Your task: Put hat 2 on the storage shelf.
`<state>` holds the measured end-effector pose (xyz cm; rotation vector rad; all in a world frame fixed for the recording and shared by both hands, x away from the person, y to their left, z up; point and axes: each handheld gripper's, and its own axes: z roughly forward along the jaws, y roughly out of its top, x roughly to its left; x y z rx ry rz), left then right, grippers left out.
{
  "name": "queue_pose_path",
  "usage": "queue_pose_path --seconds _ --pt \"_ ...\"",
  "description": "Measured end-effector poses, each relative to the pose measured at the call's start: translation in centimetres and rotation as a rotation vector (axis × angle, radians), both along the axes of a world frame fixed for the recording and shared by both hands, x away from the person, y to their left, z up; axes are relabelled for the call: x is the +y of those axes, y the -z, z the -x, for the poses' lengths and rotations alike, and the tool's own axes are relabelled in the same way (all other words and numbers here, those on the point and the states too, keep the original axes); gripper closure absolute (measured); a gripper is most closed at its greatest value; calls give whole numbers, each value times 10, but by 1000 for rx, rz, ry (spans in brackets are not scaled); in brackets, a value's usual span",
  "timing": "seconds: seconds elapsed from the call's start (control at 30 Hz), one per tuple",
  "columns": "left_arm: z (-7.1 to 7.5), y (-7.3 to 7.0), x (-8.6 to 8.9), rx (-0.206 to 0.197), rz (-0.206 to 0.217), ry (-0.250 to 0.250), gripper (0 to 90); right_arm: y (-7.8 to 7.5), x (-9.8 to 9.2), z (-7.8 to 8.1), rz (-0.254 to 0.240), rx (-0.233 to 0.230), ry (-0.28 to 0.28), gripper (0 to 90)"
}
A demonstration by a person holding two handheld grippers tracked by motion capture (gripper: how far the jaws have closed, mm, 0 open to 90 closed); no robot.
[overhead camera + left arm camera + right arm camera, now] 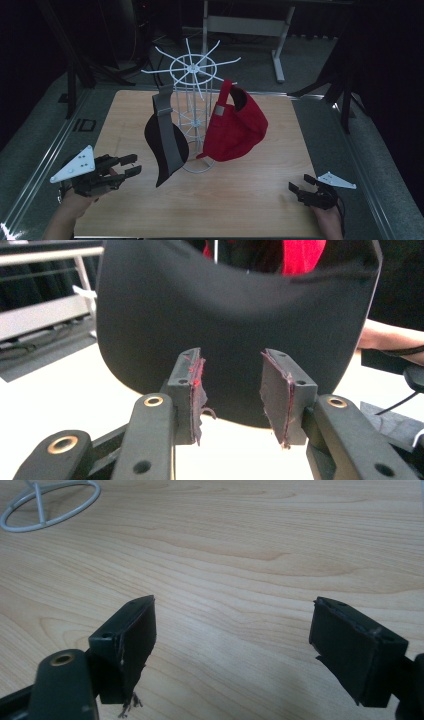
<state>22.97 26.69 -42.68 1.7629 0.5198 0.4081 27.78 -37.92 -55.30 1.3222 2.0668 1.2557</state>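
A white wire rack (192,75) stands mid-table with two caps hanging from its hooks. On the left hangs a black and grey cap (167,145), brim down; on the right a red cap (237,125). My left gripper (134,165) is at the table's front left, pointing at the black cap, open and a little short of it. In the left gripper view its jaws (230,365) are apart with nothing between them, the black brim (225,305) just ahead and the red cap (302,255) behind. My right gripper (299,182) rests open at the front right, over bare wood (232,615).
The wooden table (240,200) has grey borders on both sides. The rack's base ring (50,502) lies on the wood far ahead of the right jaws. A white desk frame (277,45) stands behind the table. My right forearm (385,335) shows beyond the black cap.
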Motion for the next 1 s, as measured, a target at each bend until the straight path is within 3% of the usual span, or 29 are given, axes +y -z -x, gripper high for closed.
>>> queue_pose_path --seconds 0.27,0.57,0.8,1.0 --pt "1 33 -1 38 -15 -15 609 0 -1 0 -5 4 2 187" --pt "2 73 2 108 -32 -35 612 0 0 0 1 3 3 187" --pt "1 92 8 155 -18 -57 612 0 -1 -1 2 5 8 187" --pt "2 99 10 172 -17 -64 611 1 0 -1 0 6 10 187"
